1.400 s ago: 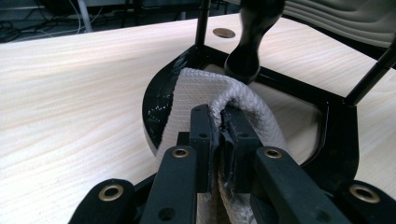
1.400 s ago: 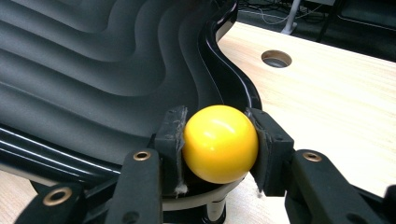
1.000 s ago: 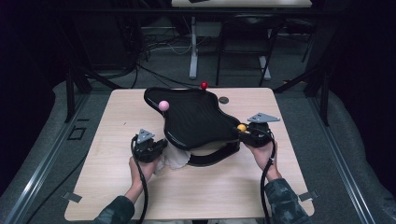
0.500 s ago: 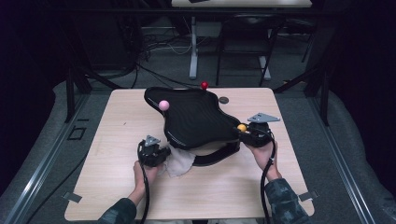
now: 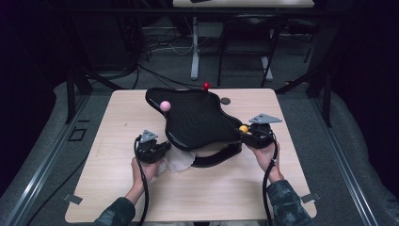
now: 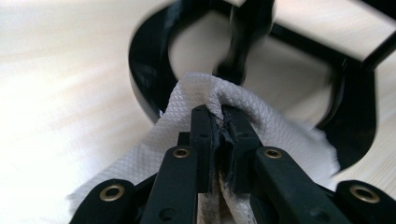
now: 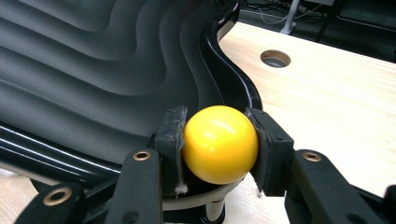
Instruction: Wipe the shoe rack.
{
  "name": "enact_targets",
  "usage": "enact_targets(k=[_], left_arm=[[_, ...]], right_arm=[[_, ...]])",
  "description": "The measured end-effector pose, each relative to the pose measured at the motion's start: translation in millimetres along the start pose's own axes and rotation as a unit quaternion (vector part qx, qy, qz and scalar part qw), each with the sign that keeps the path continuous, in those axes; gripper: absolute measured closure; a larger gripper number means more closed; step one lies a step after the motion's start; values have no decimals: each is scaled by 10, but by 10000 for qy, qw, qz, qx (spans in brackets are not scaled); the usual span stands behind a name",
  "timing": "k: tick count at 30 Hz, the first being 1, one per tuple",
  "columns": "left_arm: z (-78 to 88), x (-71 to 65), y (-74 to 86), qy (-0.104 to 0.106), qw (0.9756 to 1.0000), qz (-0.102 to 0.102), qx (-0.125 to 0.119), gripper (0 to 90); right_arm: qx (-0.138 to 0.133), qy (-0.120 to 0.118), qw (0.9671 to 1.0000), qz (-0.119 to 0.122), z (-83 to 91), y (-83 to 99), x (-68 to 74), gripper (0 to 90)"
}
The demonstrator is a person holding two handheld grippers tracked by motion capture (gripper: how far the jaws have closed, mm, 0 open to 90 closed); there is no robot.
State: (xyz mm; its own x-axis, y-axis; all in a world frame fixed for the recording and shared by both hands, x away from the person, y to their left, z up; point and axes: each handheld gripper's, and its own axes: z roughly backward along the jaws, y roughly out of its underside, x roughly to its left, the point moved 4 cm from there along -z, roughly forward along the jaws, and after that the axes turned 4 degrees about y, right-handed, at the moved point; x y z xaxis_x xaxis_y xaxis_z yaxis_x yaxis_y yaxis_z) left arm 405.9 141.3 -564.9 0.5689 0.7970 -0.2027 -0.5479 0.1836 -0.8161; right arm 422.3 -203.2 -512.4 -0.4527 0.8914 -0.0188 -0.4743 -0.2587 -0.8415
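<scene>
A white embossed paper towel (image 6: 243, 116) is pinched between the closed jaws of the left gripper (image 6: 219, 126), bunched under the near-left edge of the tray (image 5: 197, 117), toward the table's (image 5: 117, 117) near edge. A glossy yellow ball (image 7: 219, 143) at the tray's right corner is clamped by the right gripper (image 7: 217, 140). The tray is black, wavy-edged and ridged, raised on a curved glossy base (image 6: 144, 70), with pink (image 5: 164, 105) and red (image 5: 206, 86) balls at other corners.

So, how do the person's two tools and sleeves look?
Both the left tool and the right tool are black, each topped by a grey three-cornered plate and trailing a black cable. Their jaw links carry brass-coloured rivets. The sleeves have a dark camouflage pattern.
</scene>
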Motion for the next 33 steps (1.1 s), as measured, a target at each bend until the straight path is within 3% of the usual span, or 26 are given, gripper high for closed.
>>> enact_targets(k=[6,14,25,33], left_arm=[[207,-16,-215,28,9988,-130,-474,833],[452,-67,-507,119,9945,-395,-964,833],[621,-94,-731,218,9893,-542,-1336,832],[681,-83,-776,231,9879,-522,-1440,831]], right_arm=[[3,1,10000,5,0,-2,1,599],[0,-2,10000,8,-1,-2,-1,599],[-7,-3,10000,17,-6,-4,-2,599],[-4,-8,10000,35,-7,-5,-3,599]])
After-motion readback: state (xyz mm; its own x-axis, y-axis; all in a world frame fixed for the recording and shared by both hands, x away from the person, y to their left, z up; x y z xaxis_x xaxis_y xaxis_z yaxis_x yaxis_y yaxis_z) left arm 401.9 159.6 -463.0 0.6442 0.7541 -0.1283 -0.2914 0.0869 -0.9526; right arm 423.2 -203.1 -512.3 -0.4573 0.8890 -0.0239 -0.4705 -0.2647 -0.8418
